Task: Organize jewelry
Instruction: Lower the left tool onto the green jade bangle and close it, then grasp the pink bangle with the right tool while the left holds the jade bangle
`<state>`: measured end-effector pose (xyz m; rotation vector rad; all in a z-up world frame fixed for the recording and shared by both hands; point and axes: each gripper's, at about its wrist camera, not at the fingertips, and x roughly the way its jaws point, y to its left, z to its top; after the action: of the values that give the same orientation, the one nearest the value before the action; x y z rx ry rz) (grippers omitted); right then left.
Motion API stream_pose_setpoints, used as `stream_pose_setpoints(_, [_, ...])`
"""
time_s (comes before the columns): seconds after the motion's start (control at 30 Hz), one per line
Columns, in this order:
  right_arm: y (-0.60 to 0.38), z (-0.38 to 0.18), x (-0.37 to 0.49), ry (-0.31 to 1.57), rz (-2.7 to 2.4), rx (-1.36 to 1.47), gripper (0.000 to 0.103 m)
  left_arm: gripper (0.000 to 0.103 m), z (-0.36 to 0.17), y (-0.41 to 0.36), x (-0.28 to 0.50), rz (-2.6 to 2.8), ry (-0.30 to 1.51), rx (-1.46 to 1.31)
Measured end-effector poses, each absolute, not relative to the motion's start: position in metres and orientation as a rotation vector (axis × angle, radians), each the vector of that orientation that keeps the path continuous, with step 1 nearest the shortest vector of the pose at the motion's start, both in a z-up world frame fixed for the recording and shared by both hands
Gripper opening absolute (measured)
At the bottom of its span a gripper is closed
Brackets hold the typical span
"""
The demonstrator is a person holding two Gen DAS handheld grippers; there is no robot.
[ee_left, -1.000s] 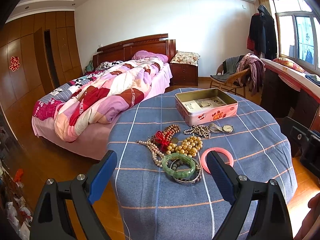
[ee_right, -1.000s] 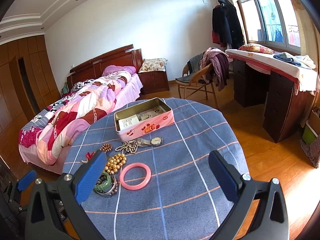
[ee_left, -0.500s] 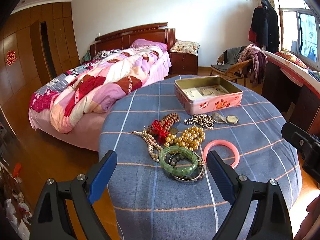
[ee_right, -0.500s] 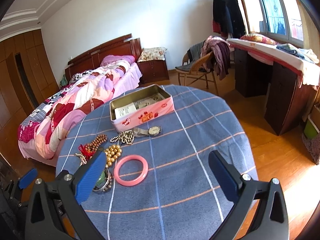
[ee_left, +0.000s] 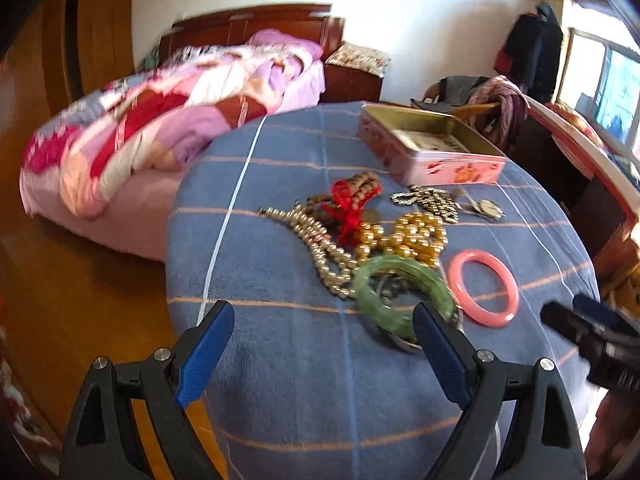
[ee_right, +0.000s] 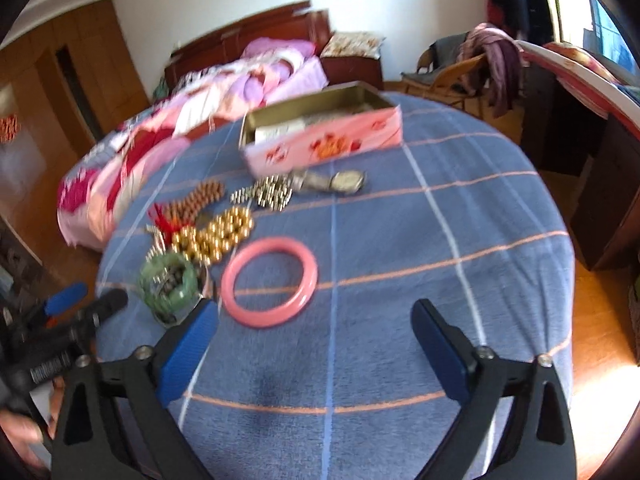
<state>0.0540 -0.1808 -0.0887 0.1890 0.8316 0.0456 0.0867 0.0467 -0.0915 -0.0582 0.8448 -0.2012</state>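
Two grippers hang over the near edge of a round desk (ee_right: 460,216) covered in blue checked cloth, both with jaws spread wide and holding nothing. The left gripper (ee_left: 320,356) is above bare cloth, its right finger just in front of a green bangle (ee_left: 400,292) that lies flat on a metal one. The right gripper (ee_right: 316,344) has a pink bangle (ee_right: 270,282) lying flat just beyond its left finger. Behind the bangles is a heap of gold beads (ee_right: 216,236), a pearl strand (ee_left: 320,248), brown beads with a red tassel (ee_left: 352,204), a silvery chain (ee_right: 266,194) and a wristwatch (ee_right: 340,181) lying crosswise. Farther back, an open pink tin (ee_right: 320,136) sits with its long side facing the grippers; printed papers lie inside, their writing too blurred to read.
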Motion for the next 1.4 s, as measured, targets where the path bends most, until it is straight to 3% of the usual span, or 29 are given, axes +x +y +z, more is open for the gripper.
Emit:
stream_pose_setpoints(0.13, [-0.181, -0.084, 0.053, 0.785, 0.039, 0.141, 0.097, 0.089, -0.095, 0.051, 0.105, -0.242, 0.894, -0.147])
stream_pose_setpoints(0.23, [-0.179, -0.083, 0.057, 0.781, 0.068, 0.124, 0.097, 0.064, -0.103, 0.04, 0.117, -0.247, 0.926, -0.088])
stream_pose_setpoints(0.43, [-0.171, -0.093, 0.072, 0.827, 0.088, 0.077, 0.096, 0.045, -0.109, 0.029, 0.124, -0.31, 0.952, -0.024])
stream_pose_setpoints(0.5, [-0.173, -0.095, 0.077, 0.843, 0.094, 0.091, 0.096, 0.031, -0.108, 0.026, 0.125, -0.337, 0.938, -0.007])
stream_pose_setpoints(0.53, [-0.176, -0.097, 0.08, 0.855, 0.102, 0.106, 0.096, 0.018, -0.107, 0.026, 0.125, -0.361, 0.938, -0.01])
stream_pose_setpoints(0.6, [-0.179, -0.099, 0.083, 0.872, 0.118, 0.133, 0.096, 0.007, -0.105, 0.022, 0.127, -0.385, 0.923, 0.006])
stream_pose_setpoints(0.93, [-0.164, -0.105, 0.099, 0.934, 0.198, 0.085, 0.097, 0.006, -0.078, 0.046, 0.134, -0.41, 0.832, -0.06])
stream_pose_setpoints(1.1, [-0.134, -0.117, 0.107, 0.966, 0.171, -0.105, 0.096, 0.006, -0.066, 0.048, 0.141, -0.408, 0.802, -0.081])
stream_pose_setpoints(1.23, [-0.13, -0.116, 0.116, 0.968, 0.199, -0.124, 0.093, 0.006, -0.063, 0.047, 0.146, -0.409, 0.802, -0.096])
stream_pose_setpoints(1.3, [-0.134, -0.113, 0.118, 0.972, 0.201, -0.12, 0.084, 0.006, -0.061, 0.044, 0.147, -0.411, 0.8, -0.092])
stream_pose_setpoints(1.4, [-0.14, -0.113, 0.12, 0.983, 0.193, -0.116, 0.084, 0.006, -0.059, 0.042, 0.15, -0.412, 0.8, -0.089])
